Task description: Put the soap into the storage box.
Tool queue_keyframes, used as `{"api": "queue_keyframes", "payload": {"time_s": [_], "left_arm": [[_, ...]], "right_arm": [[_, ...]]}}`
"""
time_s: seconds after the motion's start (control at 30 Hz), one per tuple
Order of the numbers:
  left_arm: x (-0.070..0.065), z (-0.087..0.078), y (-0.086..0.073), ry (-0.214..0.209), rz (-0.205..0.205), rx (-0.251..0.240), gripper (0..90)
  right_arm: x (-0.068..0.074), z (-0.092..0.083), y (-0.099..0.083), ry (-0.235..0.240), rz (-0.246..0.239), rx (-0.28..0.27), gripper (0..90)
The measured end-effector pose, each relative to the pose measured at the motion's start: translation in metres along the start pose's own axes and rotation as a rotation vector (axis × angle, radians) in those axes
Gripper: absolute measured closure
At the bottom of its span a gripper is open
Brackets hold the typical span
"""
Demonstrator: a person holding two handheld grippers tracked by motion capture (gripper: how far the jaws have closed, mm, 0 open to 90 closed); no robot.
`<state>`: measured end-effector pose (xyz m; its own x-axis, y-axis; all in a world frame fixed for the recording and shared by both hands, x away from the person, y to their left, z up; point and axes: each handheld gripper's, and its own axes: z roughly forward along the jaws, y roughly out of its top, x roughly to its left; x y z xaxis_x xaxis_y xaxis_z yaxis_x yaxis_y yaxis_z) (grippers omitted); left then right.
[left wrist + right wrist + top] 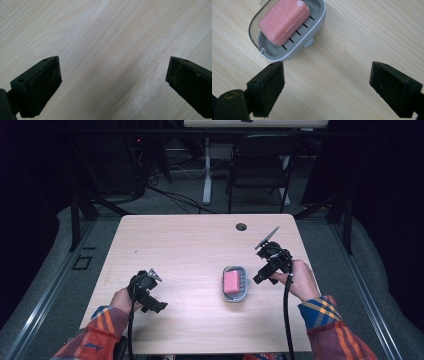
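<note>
A pink bar of soap [231, 282] [284, 21] lies in a grey slotted soap dish [242, 290] [312, 27] on the light wooden table [190, 250]. My right gripper [259, 279] [325, 87] hovers just right of the dish, open, with bare tabletop between its black pads [268, 87]. My left gripper [156, 306] [113, 85] rests near the front left of the table, open wide, nothing between its pads [42, 85].
A round cable hole [241, 226] sits near the table's far edge. Beyond the table stand a dark chair [260, 165] and a white desk leg [207, 170] on grey carpet. Cables trail from both grippers toward the front edge.
</note>
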<state>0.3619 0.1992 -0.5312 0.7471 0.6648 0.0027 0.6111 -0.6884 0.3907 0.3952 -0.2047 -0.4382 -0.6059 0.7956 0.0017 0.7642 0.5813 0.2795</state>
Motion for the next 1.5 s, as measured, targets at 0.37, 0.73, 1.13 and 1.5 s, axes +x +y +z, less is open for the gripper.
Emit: {"api": "queue_keyframes", "payload": {"time_s": [0.37, 0.73, 1.13, 1.5], "left_arm": [[0.0, 0.001, 0.0, 0.001, -0.002, 0.002, 0.1], [-0.001, 0.001, 0.0, 0.001, 0.002, 0.007, 0.1], [-0.001, 0.004, 0.002, -0.009, 0.009, 0.013, 0.1], [-0.001, 0.004, 0.002, -0.016, 0.017, 0.01, 0.1]], "right_arm": [[-0.022, -0.002, -0.04, -0.016, 0.043, -0.022, 8.1], [-0.038, 0.006, -0.078, -0.032, 0.062, -0.005, 1.9], [-0.042, 0.037, -0.122, -0.028, 0.083, -0.03, 0.0], [-0.043, 0.052, -0.131, 0.012, 0.063, -0.016, 0.0]]}}
